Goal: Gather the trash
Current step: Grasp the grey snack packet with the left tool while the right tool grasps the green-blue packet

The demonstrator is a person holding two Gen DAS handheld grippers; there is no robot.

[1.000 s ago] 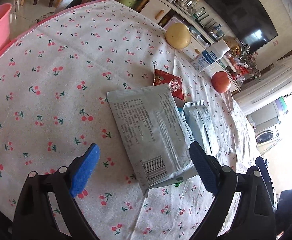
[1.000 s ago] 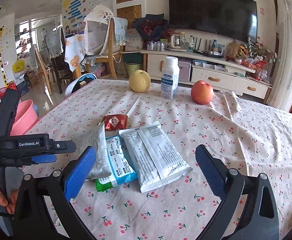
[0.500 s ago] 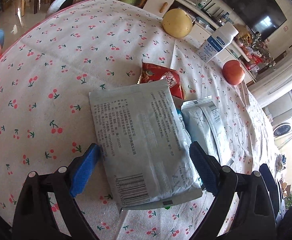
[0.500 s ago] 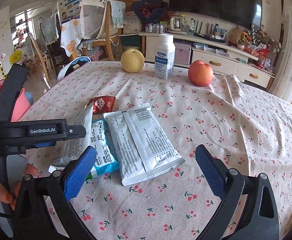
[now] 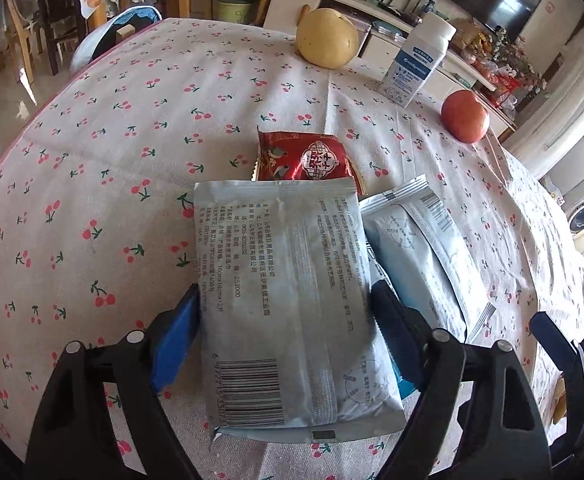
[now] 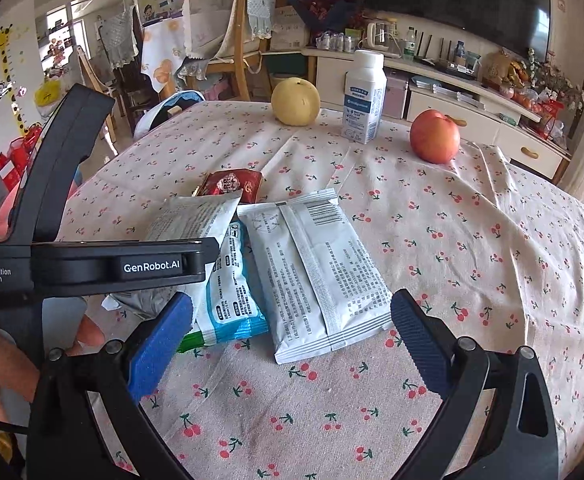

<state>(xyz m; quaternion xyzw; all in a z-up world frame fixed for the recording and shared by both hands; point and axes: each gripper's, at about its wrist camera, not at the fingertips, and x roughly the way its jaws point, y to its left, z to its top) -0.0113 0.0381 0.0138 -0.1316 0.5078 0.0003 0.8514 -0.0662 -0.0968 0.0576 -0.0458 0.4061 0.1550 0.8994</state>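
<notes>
The left tongs (image 5: 282,332) straddle the grey packet (image 5: 288,300) across its short width, jaws closing on its side edges, pads just at them and not yet clearly pressing. The packet lies flat mid-counter (image 5: 92,152), long axis running away from the tongs toward the far edge, barcode end nearest. The right tongs (image 6: 288,332) hang released over the neighbouring white packet (image 6: 312,272).

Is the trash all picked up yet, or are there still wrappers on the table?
Nothing looks collected yet. The left tongs are closing around the grey packet. Still lying on the tablecloth: the blue packet, the white packet and the red wrapper. The right tongs hover open, holding nothing.
</notes>
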